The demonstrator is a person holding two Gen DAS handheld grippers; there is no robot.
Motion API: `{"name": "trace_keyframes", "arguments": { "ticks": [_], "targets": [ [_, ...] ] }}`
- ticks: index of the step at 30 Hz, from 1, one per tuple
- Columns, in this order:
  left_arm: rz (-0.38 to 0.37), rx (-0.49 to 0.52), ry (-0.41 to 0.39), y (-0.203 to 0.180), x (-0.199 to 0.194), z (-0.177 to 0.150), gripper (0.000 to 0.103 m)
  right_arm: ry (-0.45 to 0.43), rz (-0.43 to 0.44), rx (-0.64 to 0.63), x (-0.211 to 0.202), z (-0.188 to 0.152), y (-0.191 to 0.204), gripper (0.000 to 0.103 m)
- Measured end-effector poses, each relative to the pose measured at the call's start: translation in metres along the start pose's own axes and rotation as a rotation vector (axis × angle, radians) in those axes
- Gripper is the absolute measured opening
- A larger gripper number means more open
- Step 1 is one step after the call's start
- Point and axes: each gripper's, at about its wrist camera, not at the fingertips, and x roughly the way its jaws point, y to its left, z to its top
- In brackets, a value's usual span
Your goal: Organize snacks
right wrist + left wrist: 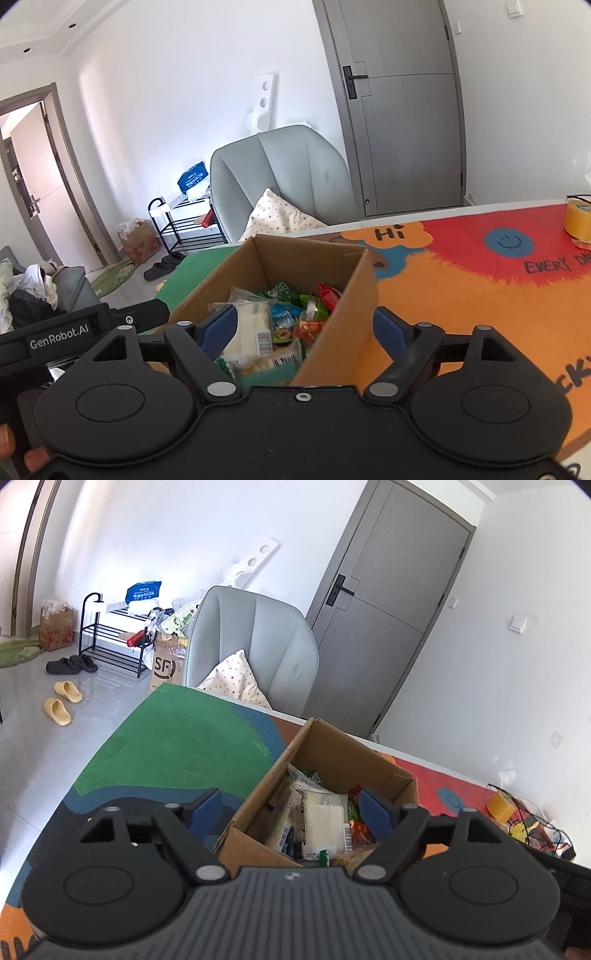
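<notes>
Left tongs point(290, 812): wide, empty, over box point(258, 794) of snacks point(325, 819).
Right tongs point(304, 328): wide, empty, straddling the box's right wall.
Surface point(461, 295): bare right of box.

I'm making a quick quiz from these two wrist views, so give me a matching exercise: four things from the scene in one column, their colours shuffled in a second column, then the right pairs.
Things:
1. cardboard box holding the snacks
2. armchair behind the table
3. slippers on the floor
4. smiley face printed on the table mat

Colours:
A. pale yellow
B. blue
C. brown
D. light grey

Right pairs: 1-C, 2-D, 3-A, 4-B
</notes>
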Motion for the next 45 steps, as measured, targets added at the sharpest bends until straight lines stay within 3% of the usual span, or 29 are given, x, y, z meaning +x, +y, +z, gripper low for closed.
{"name": "trace_keyframes", "arguments": {
  "ticks": [17,34,45],
  "targets": [
    [0.048,0.154,0.029,-0.031,-0.021,-0.014,0.094,-0.066,-0.063,0.065,-0.053,-0.018,-0.033,0.103],
    [0.001,0.317,0.022,-0.073,-0.058,-0.030,0.102,-0.106,-0.165,0.113,-0.106,-0.027,-0.057,0.103],
    [-0.011,0.351,0.021,-0.075,-0.078,-0.025,0.103,-0.108,-0.196,0.098,-0.129,-0.027,-0.052,0.103]
  ]
}}
